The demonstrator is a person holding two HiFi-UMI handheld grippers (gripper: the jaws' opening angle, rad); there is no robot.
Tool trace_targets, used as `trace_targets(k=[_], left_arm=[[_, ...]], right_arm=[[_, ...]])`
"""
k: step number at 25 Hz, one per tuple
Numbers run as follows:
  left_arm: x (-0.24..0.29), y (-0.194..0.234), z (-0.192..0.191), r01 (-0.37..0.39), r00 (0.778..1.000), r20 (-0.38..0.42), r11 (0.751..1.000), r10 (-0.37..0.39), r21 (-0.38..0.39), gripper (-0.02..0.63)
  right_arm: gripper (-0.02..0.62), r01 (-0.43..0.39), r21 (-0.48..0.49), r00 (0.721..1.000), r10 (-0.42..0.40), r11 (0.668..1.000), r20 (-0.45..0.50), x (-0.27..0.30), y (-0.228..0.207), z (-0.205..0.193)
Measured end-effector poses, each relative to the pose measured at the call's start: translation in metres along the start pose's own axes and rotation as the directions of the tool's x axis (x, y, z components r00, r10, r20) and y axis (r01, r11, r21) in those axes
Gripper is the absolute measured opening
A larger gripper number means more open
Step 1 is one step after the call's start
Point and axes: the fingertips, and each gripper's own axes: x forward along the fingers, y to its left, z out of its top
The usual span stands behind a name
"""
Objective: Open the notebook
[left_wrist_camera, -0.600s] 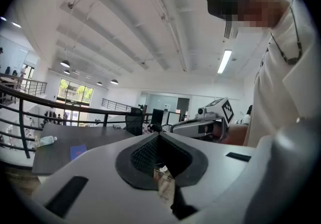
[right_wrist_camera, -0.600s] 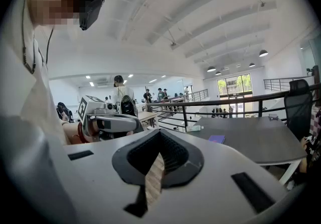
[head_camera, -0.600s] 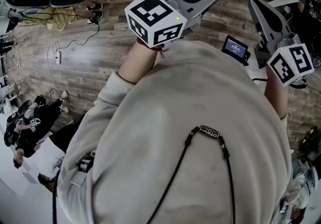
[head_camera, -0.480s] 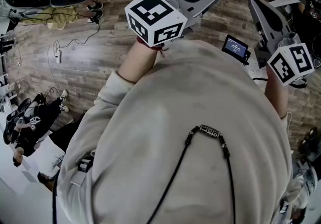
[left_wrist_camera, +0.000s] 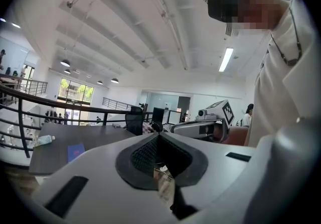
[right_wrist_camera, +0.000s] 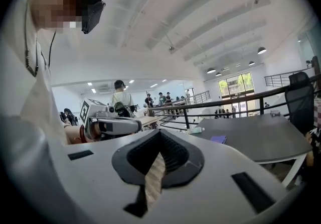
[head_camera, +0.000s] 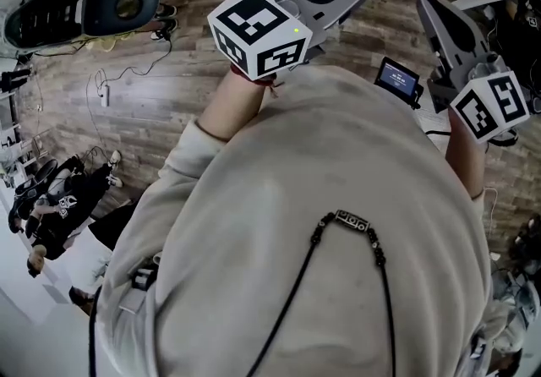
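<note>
Blue-purple notebook (left_wrist_camera: pixel 76 152) lies on the grey table (left_wrist_camera: pixel 108 136), well apart from the left gripper (left_wrist_camera: pixel 159 136) and right gripper (right_wrist_camera: pixel 159 132), both pressed together and empty; arriving like that, they would likely shove it along rather than open it.

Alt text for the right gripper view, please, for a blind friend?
The right tool, its jaws shut and empty, points toward a grey table where a small purple notebook lies. The left tool is at left.
</note>
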Motion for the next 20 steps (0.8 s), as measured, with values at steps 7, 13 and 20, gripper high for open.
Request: trace_targets(k=[7,13,20], left_arm=[[0.033,0.008,-0.008,-0.007,0.998,0.056,1.0,0.006,0.023,0.005],[0.044,0.031,0.005,-0.008,0.999,0.042,0.999,0.007,0.041,0.005],[0.059,0.02,-0.004,0.009,1.0,0.017,0.999,-0.01,0.051,0.005]], right_arm=[[0.015,0.066,0.04,0.997,-0.068,0.997,0.031,-0.006,-0.04,-0.022],[0.014,0.074,0.087,0.997,-0.076,0.993,0.017,0.01,-0.055,-0.006],[0.015,0.075,0.104,0.997,-0.078,0.992,0.028,-0.012,-0.062,-0.022]])
